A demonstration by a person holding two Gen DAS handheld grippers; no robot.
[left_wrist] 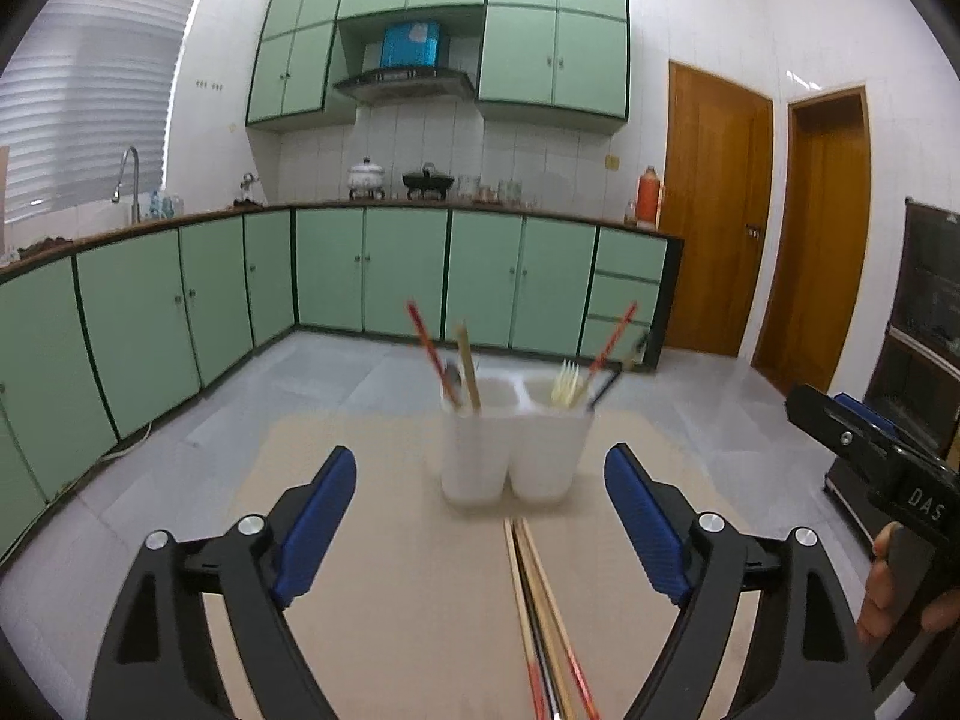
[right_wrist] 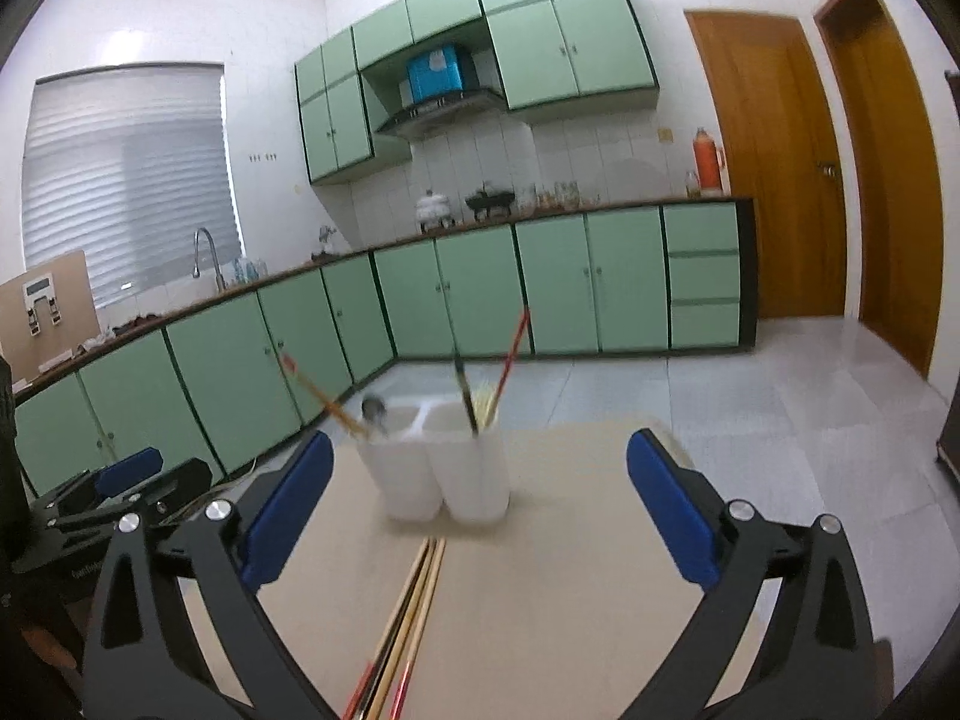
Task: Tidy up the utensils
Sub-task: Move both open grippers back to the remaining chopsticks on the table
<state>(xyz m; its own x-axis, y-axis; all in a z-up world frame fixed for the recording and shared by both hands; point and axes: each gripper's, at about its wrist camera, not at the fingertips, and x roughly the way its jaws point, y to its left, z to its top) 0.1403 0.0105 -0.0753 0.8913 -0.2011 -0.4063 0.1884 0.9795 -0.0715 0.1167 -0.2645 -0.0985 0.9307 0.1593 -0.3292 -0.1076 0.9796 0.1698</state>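
Right now your left gripper [left_wrist: 480, 516] stands wide, blue pads [left_wrist: 318, 522] well apart with nothing between them, and your right gripper [right_wrist: 480, 510] is just as wide and just as empty. Both hang above the tan table [left_wrist: 372, 600], each pointing at the same things.

Below and between the fingers of each lies a bundle of chopsticks [left_wrist: 540, 618], side by side and touching, running from the near edge of the view toward the white holder [left_wrist: 516, 450]. From the right wrist the bundle [right_wrist: 408, 612] looks slightly fanned at the near end. The far tips stop just short of the holder's base.

Expect these sticks to be light, stiff and slick; several lacquered ones pressed together will likely roll or scissor apart under the pads. I would take hold across the bundle near its middle, pads square to the sticks, so neither end droops. A grip close to one end would probably let the rest swing.

The holder is a twin-cup piece, and its compartments already carry upright chopsticks, a spoon [left_wrist: 454, 375] and pale forks [left_wrist: 567, 387]. It looks like thin plastic, light enough to tip if a stick catches its rim, so come in from above rather than pushing sideways.
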